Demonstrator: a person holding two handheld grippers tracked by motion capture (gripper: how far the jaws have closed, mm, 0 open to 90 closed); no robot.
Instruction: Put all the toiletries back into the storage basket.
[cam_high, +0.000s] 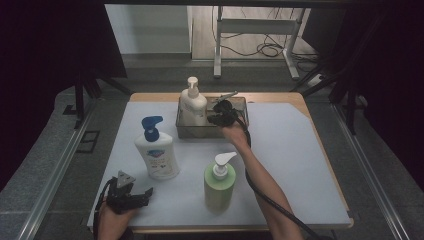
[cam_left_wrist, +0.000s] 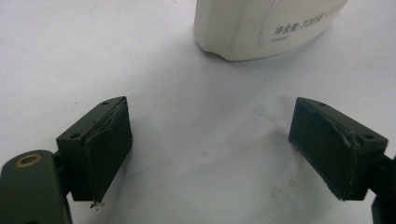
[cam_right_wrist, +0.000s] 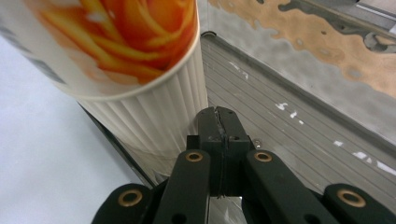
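My right gripper (cam_high: 216, 116), jaws pressed together on nothing, sits in the tray (cam_high: 200, 131) beside the upright cream bottle (cam_high: 193, 104), pump pointing up. My right gripper view reveals its orange label (cam_right_wrist: 140, 32); the left gripper (cam_left_wrist: 210, 149) gapes empty.

My right arm stretches forward, right gripper (cam_high: 218, 116) jaws pressed together, nothing between. Left gripper (cam_high: 131, 194) low and near, jaws wide apart.

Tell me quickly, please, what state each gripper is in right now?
Left gripper: open, nothing between its jaws.
Right gripper: shut, holding nothing, beside the white bottle in the tray.
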